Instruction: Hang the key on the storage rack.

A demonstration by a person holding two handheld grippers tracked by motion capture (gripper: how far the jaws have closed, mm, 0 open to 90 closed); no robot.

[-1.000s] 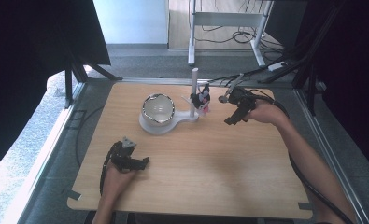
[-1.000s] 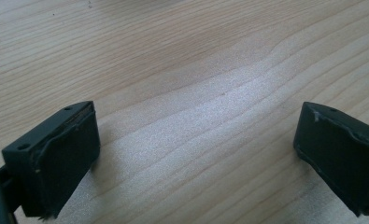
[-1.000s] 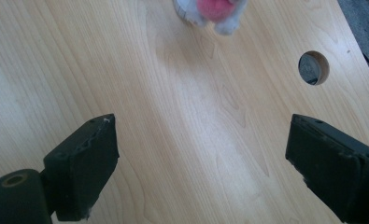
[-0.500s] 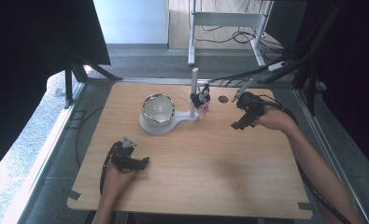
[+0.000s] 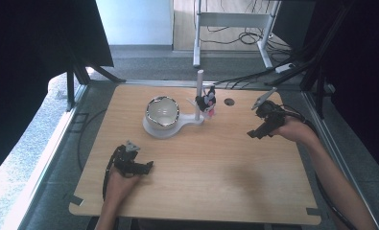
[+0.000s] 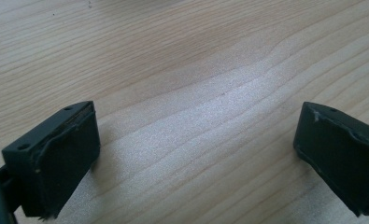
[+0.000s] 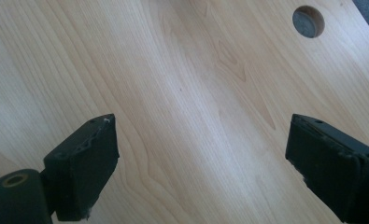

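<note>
A white stand (image 5: 170,130) holds a shiny metal bowl (image 5: 162,111) at the back middle of the wooden table (image 5: 211,191). A white post (image 5: 198,93) rises from the stand, and a small black, white and pink figure (image 5: 207,101) hangs beside it. My right gripper (image 5: 255,133) hovers over the table's right side, well right of the figure, open with only bare wood between its jaws (image 7: 201,154). At the front left my left gripper (image 5: 146,167) rests low over the wood, open and empty (image 6: 196,149).
A round cable hole (image 5: 229,101) pierces the table behind the right gripper (image 7: 308,21). Black cables trail from both grippers. Dark frames and curtains stand to either side, and a white table frame (image 5: 235,19) stands on the floor beyond.
My right gripper has moved right and toward the front, away from the figure and the post. The left gripper has stayed where it was.
</note>
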